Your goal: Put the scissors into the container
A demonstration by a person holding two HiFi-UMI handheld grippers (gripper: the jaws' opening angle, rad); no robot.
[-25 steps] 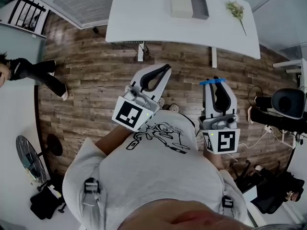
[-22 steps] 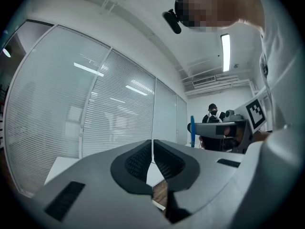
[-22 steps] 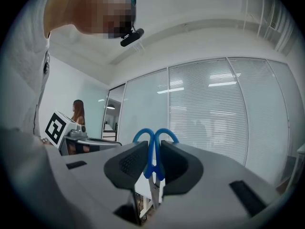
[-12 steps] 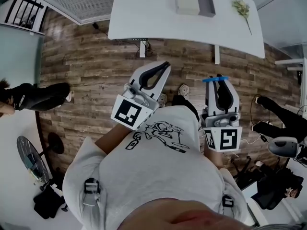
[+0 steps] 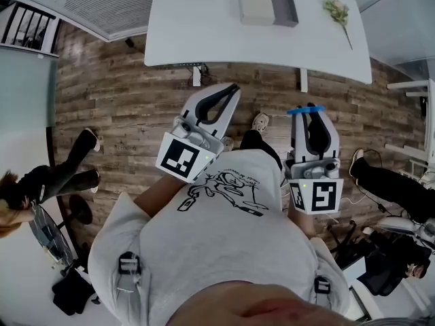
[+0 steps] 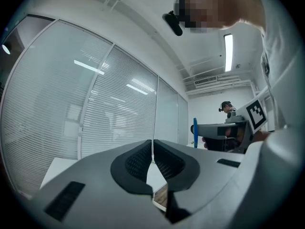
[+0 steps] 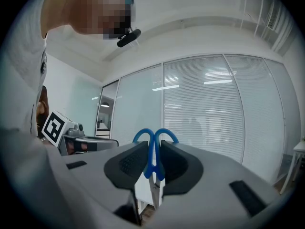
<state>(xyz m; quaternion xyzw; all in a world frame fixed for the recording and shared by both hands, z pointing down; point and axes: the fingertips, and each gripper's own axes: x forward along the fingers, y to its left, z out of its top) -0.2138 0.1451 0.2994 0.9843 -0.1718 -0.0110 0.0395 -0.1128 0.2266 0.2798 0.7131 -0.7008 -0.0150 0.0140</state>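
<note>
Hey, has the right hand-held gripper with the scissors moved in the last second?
No. The right hand-held gripper still holds the scissors just below the same white table leg, as before.

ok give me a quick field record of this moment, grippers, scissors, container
left gripper: jaws together, nothing between them
right gripper: shut on the scissors, blue handle loops poking past the jaw tips
container: on the white table ahead, apart from both grippers
also on table: green sprig, right of the container
task state: scissors not yet in the container
</note>
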